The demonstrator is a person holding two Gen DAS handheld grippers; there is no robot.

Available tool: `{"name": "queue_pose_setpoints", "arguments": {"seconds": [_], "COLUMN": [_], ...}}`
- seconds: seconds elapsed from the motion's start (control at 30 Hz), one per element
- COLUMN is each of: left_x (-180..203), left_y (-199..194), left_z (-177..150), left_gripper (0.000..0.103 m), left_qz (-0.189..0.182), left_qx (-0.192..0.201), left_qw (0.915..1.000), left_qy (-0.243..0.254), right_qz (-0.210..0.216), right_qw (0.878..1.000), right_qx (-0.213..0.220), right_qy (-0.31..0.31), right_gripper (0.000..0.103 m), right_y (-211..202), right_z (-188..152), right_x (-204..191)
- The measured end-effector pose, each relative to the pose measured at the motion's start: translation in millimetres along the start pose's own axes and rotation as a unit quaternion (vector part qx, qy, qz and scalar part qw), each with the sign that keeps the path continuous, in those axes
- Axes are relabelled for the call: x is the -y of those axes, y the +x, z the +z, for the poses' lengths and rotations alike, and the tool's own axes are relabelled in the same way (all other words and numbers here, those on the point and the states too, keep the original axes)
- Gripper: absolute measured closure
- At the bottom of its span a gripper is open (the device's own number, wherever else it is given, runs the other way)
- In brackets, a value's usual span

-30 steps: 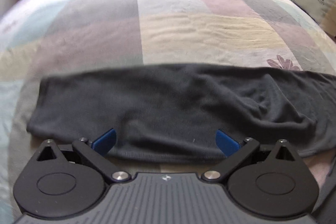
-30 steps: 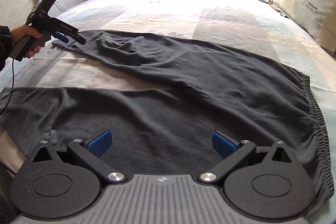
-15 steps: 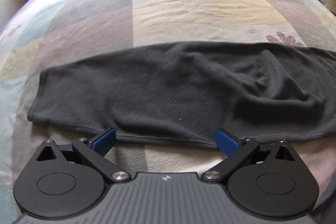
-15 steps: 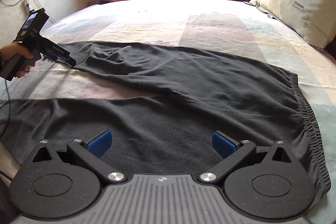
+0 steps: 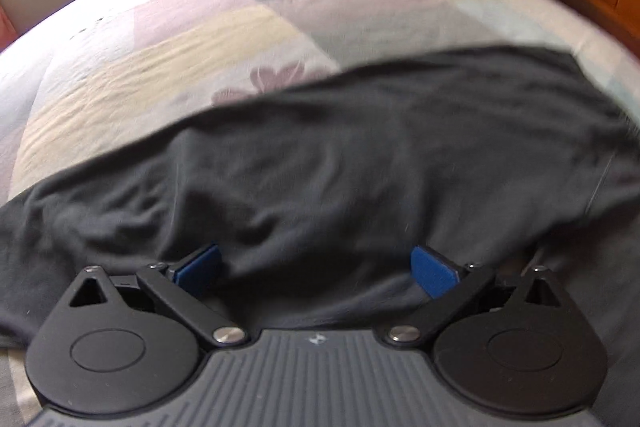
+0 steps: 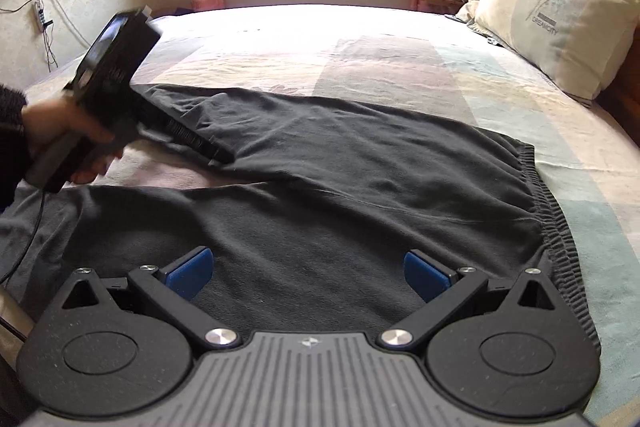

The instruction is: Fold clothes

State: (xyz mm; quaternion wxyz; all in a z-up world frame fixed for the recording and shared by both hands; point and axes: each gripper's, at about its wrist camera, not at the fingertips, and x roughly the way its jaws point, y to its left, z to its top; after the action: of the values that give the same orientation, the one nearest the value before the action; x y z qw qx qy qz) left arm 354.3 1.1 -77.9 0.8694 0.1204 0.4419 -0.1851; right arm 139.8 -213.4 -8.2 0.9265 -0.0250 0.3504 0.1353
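Right wrist: both grippers' jaws spread wide, empty, over dark trousers [image 6: 360, 163] on bed.

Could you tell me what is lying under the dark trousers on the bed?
The trousers lie flat on a patchwork bedspread, which shows around them and between the two legs. Whether anything else lies beneath the fabric cannot be seen; nothing bulges through.

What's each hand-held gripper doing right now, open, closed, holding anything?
Left hand-held gripper: open, holding nothing, over the dark trousers.
Right hand-held gripper: open, holding nothing, over the trousers near the waistband.
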Motion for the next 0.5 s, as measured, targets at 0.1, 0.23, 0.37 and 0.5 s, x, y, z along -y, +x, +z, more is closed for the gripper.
{"name": "queue_pose_setpoints", "arguments": {"seconds": [0.1,0.23,0.37,0.5], "left_x": [-3.6,1.5,21.9,31.9], "left_y": [-8.8,-31.0,-26.1,-3.0], "left_z": [-6.9,14.5,40.3,35.7], "left_gripper": [0.001,0.002,0.002,0.002], "left_qz": [0.02,0.031,-0.026,-0.051], "left_qx": [-0.015,0.006,0.034,0.021], "left_qw": [0.9997,0.9994,0.9991,0.9985], "left_qy": [0.002,0.015,0.006,0.001], "right_qz": [0.0,0.006,0.009,-0.012], "right_qw": [1.0,1.0,1.0,1.0], "right_qx": [-0.001,-0.005,-0.001,0.003], "right_qy": [0.011,0.03,0.02,-0.001], "right_gripper": [0.0,0.0,0.0,0.0], "right_y": [1.9,7.5,4.6,1.1], "right_z": [-3.4,-6.1,-8.8,-12.2], "right_x": [8.3,12.4,10.4,10.1]}}
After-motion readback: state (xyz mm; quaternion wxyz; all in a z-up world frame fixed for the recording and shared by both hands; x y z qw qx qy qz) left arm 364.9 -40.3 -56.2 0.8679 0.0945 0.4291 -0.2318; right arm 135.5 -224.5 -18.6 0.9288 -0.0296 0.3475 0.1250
